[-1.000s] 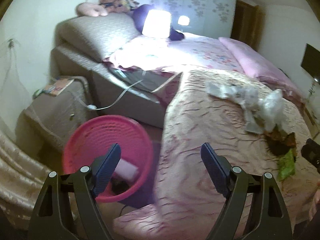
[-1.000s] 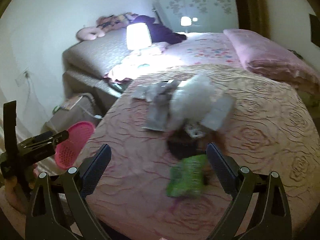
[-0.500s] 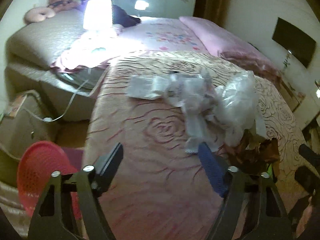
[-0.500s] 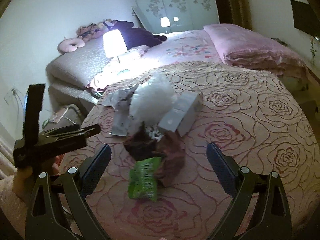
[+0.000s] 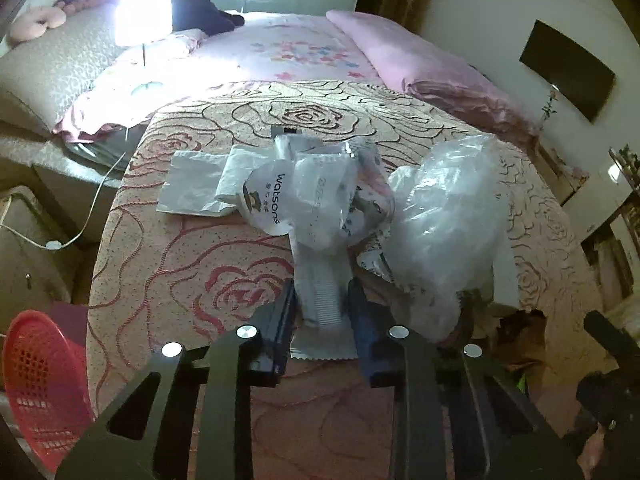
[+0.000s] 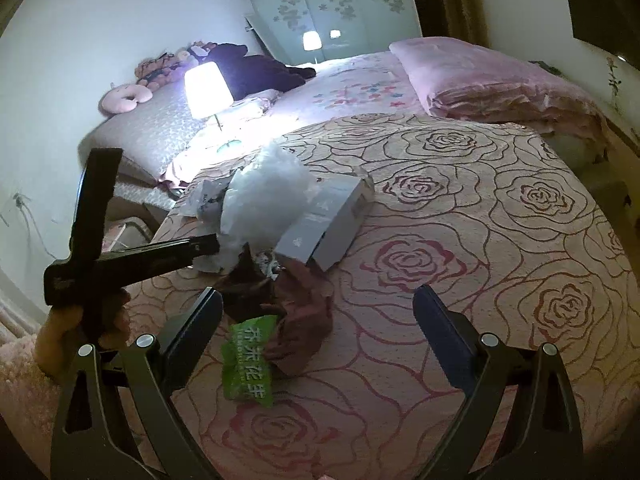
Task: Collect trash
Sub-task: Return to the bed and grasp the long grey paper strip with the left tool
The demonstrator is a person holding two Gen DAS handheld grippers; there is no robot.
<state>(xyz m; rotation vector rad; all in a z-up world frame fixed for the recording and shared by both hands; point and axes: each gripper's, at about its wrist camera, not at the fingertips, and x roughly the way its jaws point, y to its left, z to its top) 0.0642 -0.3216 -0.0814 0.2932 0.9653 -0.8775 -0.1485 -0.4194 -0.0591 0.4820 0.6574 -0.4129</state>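
A pile of trash lies on the rose-patterned bedspread: white wrappers, a Watsons bag, a crumpled clear plastic bag, a grey box, brown paper and a green snack packet. My left gripper is shut on a long white wrapper at the pile's near edge. In the right wrist view it reaches into the pile from the left. My right gripper is open and empty, above the brown paper and green packet.
A red mesh basket stands on the floor at the bed's left. A lit lamp, pillows and a folded pink quilt lie at the far end. A bedside cabinet with a cable is at the left.
My left gripper swung from over the red basket to the trash pile and closed on the white wrapper. My right gripper drew back a little from the pile, still open.
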